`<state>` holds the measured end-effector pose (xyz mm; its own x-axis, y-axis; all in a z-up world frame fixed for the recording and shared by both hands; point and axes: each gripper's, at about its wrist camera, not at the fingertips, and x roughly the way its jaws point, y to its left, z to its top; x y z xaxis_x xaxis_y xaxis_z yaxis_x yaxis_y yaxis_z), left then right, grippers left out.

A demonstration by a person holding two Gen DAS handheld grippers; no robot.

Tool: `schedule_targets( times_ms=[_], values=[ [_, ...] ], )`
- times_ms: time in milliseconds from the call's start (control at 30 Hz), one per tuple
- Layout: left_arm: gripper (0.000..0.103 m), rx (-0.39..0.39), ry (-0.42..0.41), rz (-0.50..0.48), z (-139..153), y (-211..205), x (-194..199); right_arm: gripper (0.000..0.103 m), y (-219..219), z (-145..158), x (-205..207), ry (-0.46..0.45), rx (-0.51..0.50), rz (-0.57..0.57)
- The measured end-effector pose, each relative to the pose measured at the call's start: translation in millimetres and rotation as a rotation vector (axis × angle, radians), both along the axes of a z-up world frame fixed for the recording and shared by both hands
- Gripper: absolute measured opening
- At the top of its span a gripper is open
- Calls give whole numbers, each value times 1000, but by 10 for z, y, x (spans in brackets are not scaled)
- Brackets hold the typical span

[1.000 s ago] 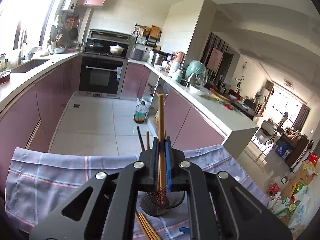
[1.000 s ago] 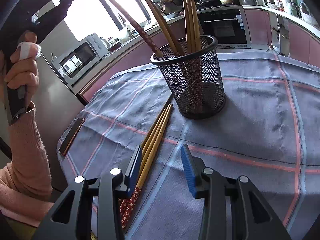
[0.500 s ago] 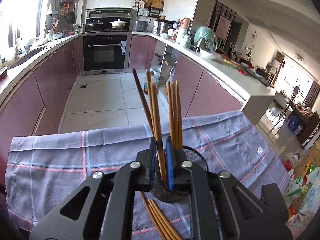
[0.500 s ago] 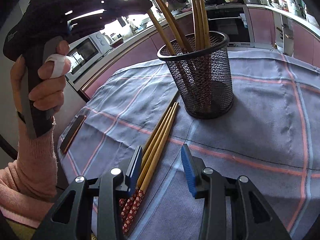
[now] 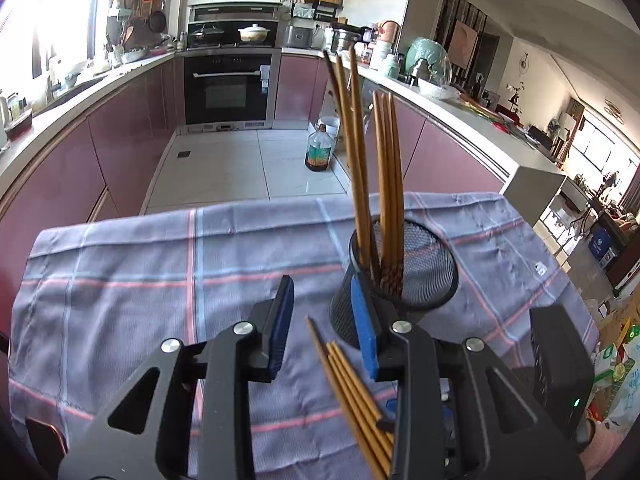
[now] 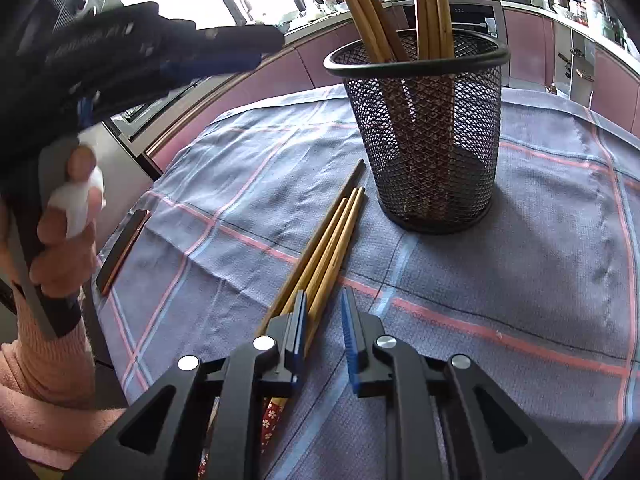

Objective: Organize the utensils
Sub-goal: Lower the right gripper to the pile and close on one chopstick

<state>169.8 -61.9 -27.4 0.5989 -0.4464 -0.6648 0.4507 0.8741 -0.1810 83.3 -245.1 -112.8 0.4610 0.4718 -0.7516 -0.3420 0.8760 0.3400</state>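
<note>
The left tongs point(image 5: 324, 324) hang above the desk point(image 5: 120, 304), which is covered by a checked cloth. Their blue pads are spreading apart and grip nothing; only cloth and the tips of the loose chopsticks point(image 5: 352, 396) show in the gap. Just ahead of their right pad stands the mesh cup point(image 5: 400, 280), upright, with several chopsticks leaning inside it, tips fanned upward. To the left of these tongs the cloth runs bare all the way to the desk's near-left edge, so there is plenty of free room on that side. Beyond the cup the cloth ends at the far edge, and the kitchen floor drops away behind it.

The right tongs point(image 6: 324, 326) sit low over the cloth, their pads drawing together. The rightmost stick of the loose chopsticks point(image 6: 320, 264) lies in the gap just beside the left pad, while the other sticks pass to that pad's left or under it; whether the pads press on it I cannot tell. The bundle points forward toward the cup point(image 6: 432, 136), its tips stopping just short of the base. To the right of these tongs the cloth is bare. To their left, a slim dark phone-like slab point(image 6: 122, 250) lies near the desk edge, and a hand point(image 6: 60, 216) in a pink sleeve holds the other tool's handle above it.
</note>
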Motion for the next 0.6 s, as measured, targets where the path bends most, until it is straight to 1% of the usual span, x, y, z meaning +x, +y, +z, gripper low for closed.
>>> schedule_targets(
  times_ms=[167, 267, 367, 467, 600],
  values=[
    [33, 0, 51, -9, -257, 112, -131, 15, 57, 12, 14, -4, -44, -4],
    [33, 14, 86, -13, -438, 132, -193, 15, 67, 15, 38, 4, -55, -9],
    [33, 36, 113, -13, -608, 143, -239, 14, 165, 8, 85, -2, -100, -8],
    [33, 51, 135, -15, -718, 153, -266, 10, 214, 4, 118, -9, -130, -13],
    [33, 68, 150, -29, -809, 149, -313, 10, 229, 2, 115, -13, -135, -11]
  ],
)
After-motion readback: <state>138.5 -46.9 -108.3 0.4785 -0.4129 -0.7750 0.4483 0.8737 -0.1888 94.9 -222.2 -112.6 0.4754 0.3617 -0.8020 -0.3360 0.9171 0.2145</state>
